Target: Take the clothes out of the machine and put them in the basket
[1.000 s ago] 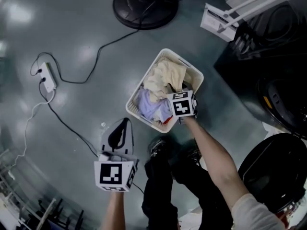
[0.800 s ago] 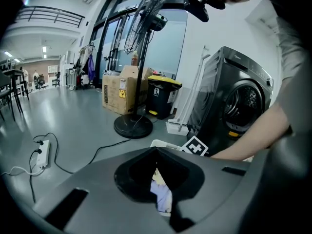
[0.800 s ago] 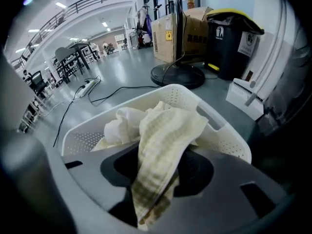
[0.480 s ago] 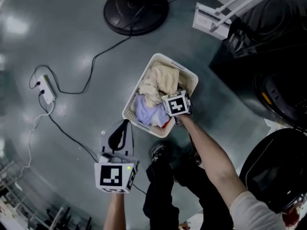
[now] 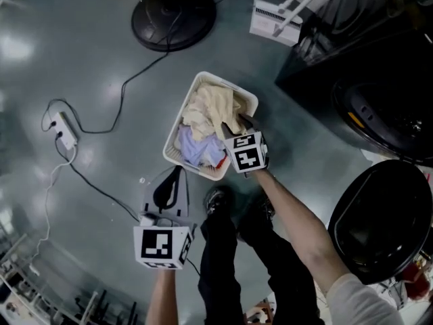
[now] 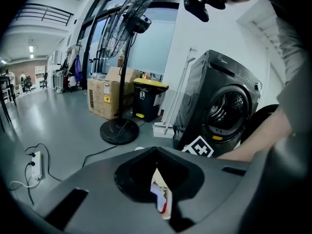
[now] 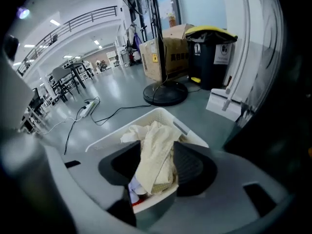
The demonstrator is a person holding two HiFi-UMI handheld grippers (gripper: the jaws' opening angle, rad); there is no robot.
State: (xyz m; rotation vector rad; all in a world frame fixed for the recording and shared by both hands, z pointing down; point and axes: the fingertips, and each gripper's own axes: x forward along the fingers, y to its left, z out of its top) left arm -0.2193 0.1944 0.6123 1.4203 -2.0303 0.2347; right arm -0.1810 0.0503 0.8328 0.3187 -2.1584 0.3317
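- The right hand-held gripper (image 7: 158, 148) hangs tilted downward just over the near rim of the white laundry basket (image 7: 122, 128), which stands on the floor (image 5: 88, 59).
- Its jaws stand partway apart and have just been closing. A cream cloth (image 5: 210, 107) shows in the gap between them, but it lies heaped in the basket and the pads do not press on it.
- Beneath that hand-held gripper's tips and slightly to its left, a lavender garment (image 5: 193, 144) lies in the basket under the cream cloth. A small red patch shows at the basket's near corner.
- The left hand-held gripper (image 5: 177, 175) is held over bare floor, near the basket's near-left side but not touching it.
- Its jaws meet at the tips and hold nothing. Only a narrow slit remains behind the tips, and a sliver of the basket's clothes shows through it.
- To the right of both hand-held grippers stands a dark front-loading washing machine (image 6: 224, 111). Its round door (image 5: 379, 222) is swung open on the side nearer the person.
- Ahead of the hand-held grippers, beyond the basket, a pedestal fan rests on its round black base (image 5: 172, 15).
- Behind the fan are a cardboard box (image 6: 105, 99) and a black bin with a yellow lid (image 6: 148, 99).
- Well to the left of the left hand-held gripper, a white power strip (image 5: 65, 128) lies on the floor with cables trailing from it.
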